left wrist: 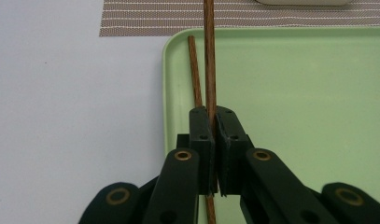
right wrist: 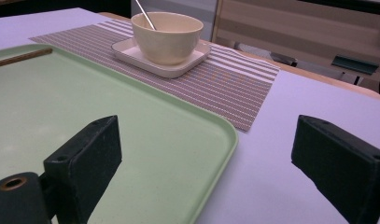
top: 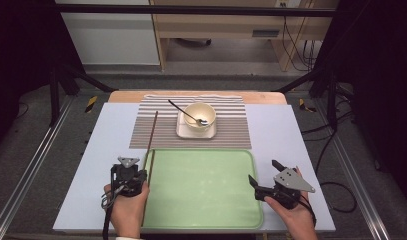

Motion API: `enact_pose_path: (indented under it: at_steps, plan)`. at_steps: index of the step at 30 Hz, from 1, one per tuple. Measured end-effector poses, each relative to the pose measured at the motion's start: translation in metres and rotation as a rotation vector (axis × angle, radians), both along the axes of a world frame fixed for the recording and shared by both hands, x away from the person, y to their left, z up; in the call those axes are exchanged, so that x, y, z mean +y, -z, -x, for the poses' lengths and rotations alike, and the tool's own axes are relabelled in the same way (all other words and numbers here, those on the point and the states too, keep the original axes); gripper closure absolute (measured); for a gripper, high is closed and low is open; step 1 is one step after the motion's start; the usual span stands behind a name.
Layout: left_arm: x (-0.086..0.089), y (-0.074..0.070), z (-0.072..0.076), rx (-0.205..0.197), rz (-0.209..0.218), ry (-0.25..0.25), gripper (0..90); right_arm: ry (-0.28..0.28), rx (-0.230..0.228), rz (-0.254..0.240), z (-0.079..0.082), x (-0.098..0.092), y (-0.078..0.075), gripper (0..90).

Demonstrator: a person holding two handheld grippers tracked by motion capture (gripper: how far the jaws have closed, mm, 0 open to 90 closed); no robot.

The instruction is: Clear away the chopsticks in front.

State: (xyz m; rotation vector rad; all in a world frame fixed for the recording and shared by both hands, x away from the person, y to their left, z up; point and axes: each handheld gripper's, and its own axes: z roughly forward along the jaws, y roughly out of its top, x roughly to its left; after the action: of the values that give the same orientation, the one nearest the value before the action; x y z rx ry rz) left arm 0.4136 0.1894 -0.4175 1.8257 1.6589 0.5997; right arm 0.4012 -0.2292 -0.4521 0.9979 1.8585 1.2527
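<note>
The left gripper (top: pixel 142 175) sits at the left edge of the green tray (top: pixel 206 210), its jaws pinched tight on one brown chopstick (left wrist: pixel 209 56) near that stick's near end, so the stick's long front part runs out over the tray rim and onto the striped placemat (top: pixel 161 132). A second chopstick (left wrist: pixel 193 70) lies flat in the tray just to the left of the held one, close against the tray wall. With so much length ahead of the jaws, the held stick is likely to pivot in the pads if the hand tips or swings, and its far tip could drag across the placemat. Lowered carelessly, it may land across its mate or on the rim and roll off onto the table. Further right, the bowl (top: pixel 200 117) with a spoon (top: pixel 183 112) in it stands on its small plate (top: pixel 183 132), near enough that a sweeping tip might catch the spoon handle. The right gripper (top: pixel 263 176) hovers at the tray's right edge, jaws wide apart and empty, and poses little risk.
</note>
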Motion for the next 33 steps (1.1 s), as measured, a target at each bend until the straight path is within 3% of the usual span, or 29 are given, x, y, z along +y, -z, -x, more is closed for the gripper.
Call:
enact_pose_path:
  at_steps: [15,33]
  plan:
    - [0.004,-0.001,0.018,-0.018,0.019,-0.003,86.3,-0.037,-0.036,-0.035,0.002,-0.002,-0.003,5.5]
    - [0.007,0.003,0.035,-0.024,0.012,-0.002,86.3,-0.031,-0.052,-0.041,0.002,-0.005,-0.002,5.8]
